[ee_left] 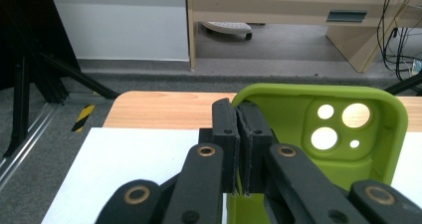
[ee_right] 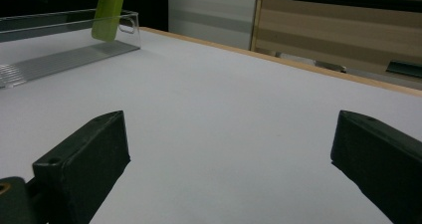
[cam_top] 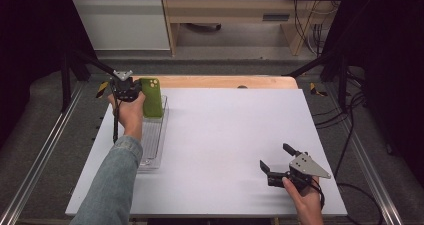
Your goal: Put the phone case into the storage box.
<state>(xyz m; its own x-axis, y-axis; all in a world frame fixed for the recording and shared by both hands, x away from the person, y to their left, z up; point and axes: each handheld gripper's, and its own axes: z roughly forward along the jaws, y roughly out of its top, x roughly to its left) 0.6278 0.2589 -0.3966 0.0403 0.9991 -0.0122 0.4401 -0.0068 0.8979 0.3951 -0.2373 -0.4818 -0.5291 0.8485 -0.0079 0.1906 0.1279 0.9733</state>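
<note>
A green phone case (cam_top: pixel 152 97) stands upright over the far end of a clear plastic tray (cam_top: pixel 152 150) at the table's left. My left gripper (cam_top: pixel 131 91) is shut on the case's side wall; in the left gripper view the two pads (ee_left: pixel 242 149) pinch the left edge of the green case (ee_left: pixel 328 134), whose camera holes face me. My right gripper (cam_top: pixel 276 160) rests low at the near right of the white table, jaws wide apart with nothing between them (ee_right: pixel 224 154). The right gripper view shows the green case (ee_right: pixel 108 12) hanging above the tray (ee_right: pixel 64 50).
The white tabletop (cam_top: pixel 225 135) has a wooden strip (cam_top: pixel 225 81) along its far edge. Beyond it are grey floor, a wooden cabinet (cam_top: pixel 240 10) and cables (cam_top: pixel 350 115) at the right. Metal rails (cam_top: pixel 40 155) run along both sides.
</note>
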